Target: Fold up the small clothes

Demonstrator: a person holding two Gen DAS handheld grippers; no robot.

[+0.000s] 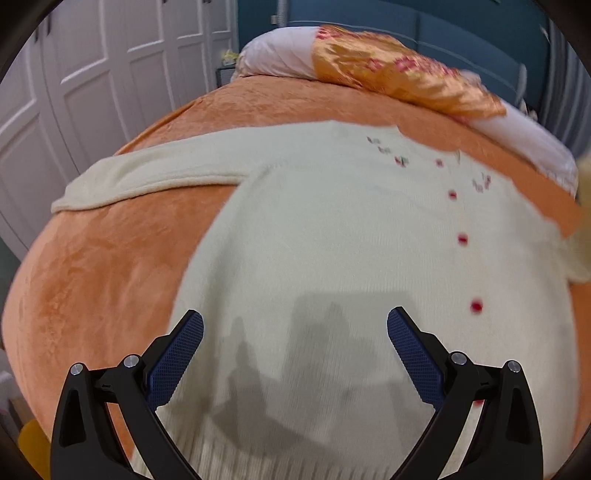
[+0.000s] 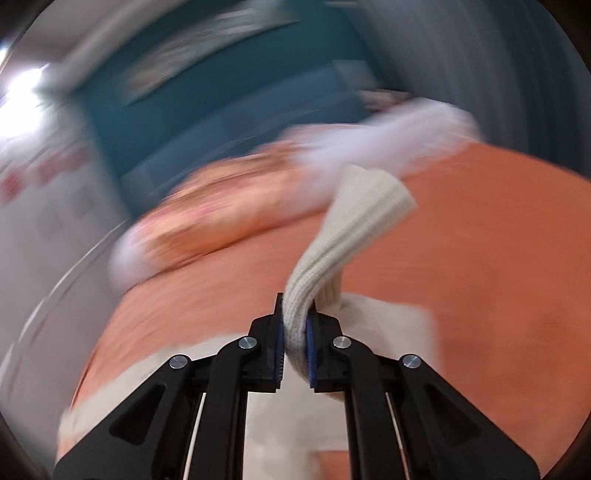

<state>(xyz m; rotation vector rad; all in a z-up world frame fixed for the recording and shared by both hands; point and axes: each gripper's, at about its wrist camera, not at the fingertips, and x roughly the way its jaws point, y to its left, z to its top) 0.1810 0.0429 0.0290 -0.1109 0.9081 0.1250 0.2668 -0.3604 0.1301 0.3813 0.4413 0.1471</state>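
Observation:
A cream knit cardigan (image 1: 325, 236) with red buttons lies spread flat on the orange bedspread (image 1: 96, 280). Its left sleeve (image 1: 147, 177) stretches out to the left. My left gripper (image 1: 295, 332) is open and empty, hovering over the cardigan's lower body near the hem. My right gripper (image 2: 295, 325) is shut on the ribbed cuff of the cardigan's right sleeve (image 2: 354, 221), which is lifted off the bedspread (image 2: 498, 258). The right wrist view is blurred by motion.
A pillow (image 1: 280, 55) with an orange floral cover (image 1: 399, 77) lies at the head of the bed. White wardrobe doors (image 1: 92, 74) stand to the left. A teal headboard (image 1: 443, 29) is behind the bed.

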